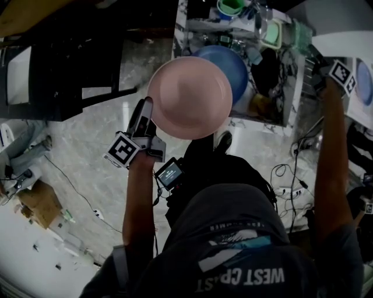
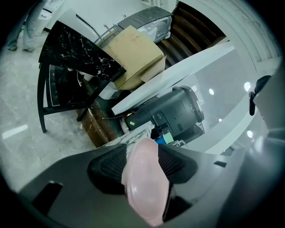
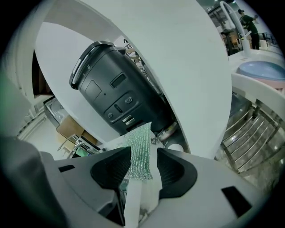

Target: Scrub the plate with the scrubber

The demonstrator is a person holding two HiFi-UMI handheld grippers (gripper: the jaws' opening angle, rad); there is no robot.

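My left gripper (image 1: 145,116) is shut on the left rim of a pink plate (image 1: 189,96), which it holds up flat over the floor in front of the counter. In the left gripper view the plate's rim (image 2: 144,187) sits edge-on, pinched between both black pads. My right gripper (image 1: 326,67) is up at the far right of the head view; only its marker cube shows well there. In the right gripper view a scrubber (image 3: 140,151), green-silver mesh on a white body, stands between the jaws of the right gripper (image 3: 144,167), which stand wide and do not squeeze it.
A blue plate (image 1: 230,67) lies in the crowded counter rack behind the pink one, with a green cup (image 1: 230,6) beyond. A black appliance (image 3: 116,89), a wire rack (image 3: 254,138) and a pale blue dish (image 3: 262,71) surround the right gripper. A cardboard box (image 2: 133,53) sits by a black table (image 2: 75,49).
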